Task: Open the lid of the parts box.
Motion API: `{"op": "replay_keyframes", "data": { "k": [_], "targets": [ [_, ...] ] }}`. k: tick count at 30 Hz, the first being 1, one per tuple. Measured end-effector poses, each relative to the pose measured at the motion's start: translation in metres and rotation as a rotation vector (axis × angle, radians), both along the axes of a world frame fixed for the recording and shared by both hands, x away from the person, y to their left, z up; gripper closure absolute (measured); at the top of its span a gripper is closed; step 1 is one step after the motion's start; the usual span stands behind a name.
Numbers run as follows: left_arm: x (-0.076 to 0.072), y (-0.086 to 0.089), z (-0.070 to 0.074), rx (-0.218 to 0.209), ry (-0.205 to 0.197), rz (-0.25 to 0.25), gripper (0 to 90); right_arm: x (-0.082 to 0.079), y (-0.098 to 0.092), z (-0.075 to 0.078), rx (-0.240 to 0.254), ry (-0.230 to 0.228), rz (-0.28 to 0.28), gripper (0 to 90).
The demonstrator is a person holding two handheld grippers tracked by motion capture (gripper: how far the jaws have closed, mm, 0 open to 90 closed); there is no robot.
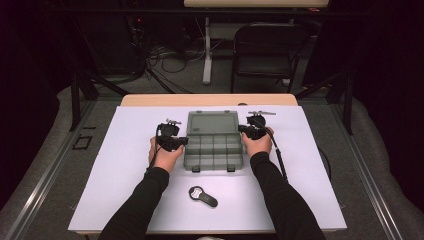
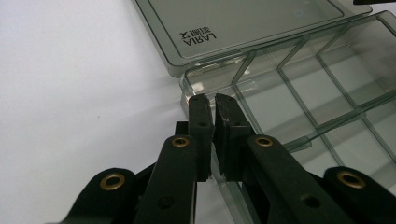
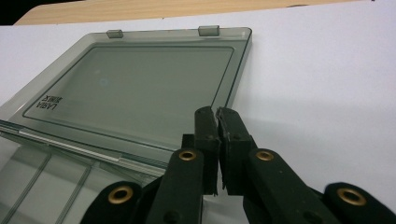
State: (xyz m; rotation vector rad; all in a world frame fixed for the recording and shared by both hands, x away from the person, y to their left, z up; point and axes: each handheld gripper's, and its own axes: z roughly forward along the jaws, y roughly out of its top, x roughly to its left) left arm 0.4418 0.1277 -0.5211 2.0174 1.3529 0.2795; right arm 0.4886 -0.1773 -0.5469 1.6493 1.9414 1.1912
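Note:
A smoky clear organizer box (image 1: 213, 149) lies open in the middle of the white sheet. Its lid (image 1: 212, 122) is folded flat toward the far side, and the divided compartments (image 2: 327, 93) are bare. My left gripper (image 1: 176, 142) is at the box's left wall (image 2: 187, 86). Its jaws are shut, with that thin wall running between them (image 2: 212, 100). My right gripper (image 1: 252, 131) is at the right side by the hinge line. Its jaws are shut together (image 3: 217, 112), right where the lid's edge (image 3: 238, 70) meets them. A hand holds each gripper.
A small black tool with a round lens (image 1: 202, 196) lies on the sheet (image 1: 125, 190) near the front, between the forearms. Beyond the table's far wooden edge (image 1: 210, 100) are a folding chair (image 1: 267, 47), a white desk leg and floor cables.

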Motion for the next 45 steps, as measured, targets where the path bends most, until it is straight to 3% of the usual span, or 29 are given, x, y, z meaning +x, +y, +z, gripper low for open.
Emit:
{"op": "replay_keyframes", "data": {
  "k": [8,14,20,23,26,31,34,40,45],
  "targets": [
    [0.000,0.000,0.000,-0.002,0.001,-0.003,84.8,0.000,0.000,0.000,0.002,-0.002,0.000,86.9],
    [-0.002,0.002,0.001,-0.042,0.009,-0.011,78.0,-0.002,0.000,-0.001,-0.030,-0.009,0.017,77.7],
    [-0.006,0.002,0.006,-0.068,-0.003,-0.022,69.8,-0.009,-0.001,0.009,-0.055,-0.038,0.045,71.7],
    [-0.010,0.005,0.012,-0.076,-0.020,-0.041,66.8,-0.016,-0.001,0.017,-0.083,-0.049,0.073,68.6],
    [-0.014,0.010,0.017,-0.114,-0.043,-0.045,63.4,-0.024,-0.002,0.024,-0.118,-0.050,0.102,64.9],
    [-0.021,0.019,0.020,-0.145,-0.043,-0.059,57.9,-0.040,-0.008,0.031,-0.124,-0.075,0.119,61.3],
    [-0.028,0.023,0.023,-0.125,-0.064,-0.062,56.0,-0.048,-0.009,0.035,-0.179,-0.086,0.138,59.1],
    [-0.039,0.030,0.030,-0.129,-0.097,-0.073,49.3,-0.065,-0.008,0.044,-0.197,-0.112,0.184,53.8],
    [-0.049,0.034,0.034,-0.117,-0.137,-0.081,42.9,-0.079,0.000,0.054,-0.223,-0.131,0.263,46.1]
  ]
}}
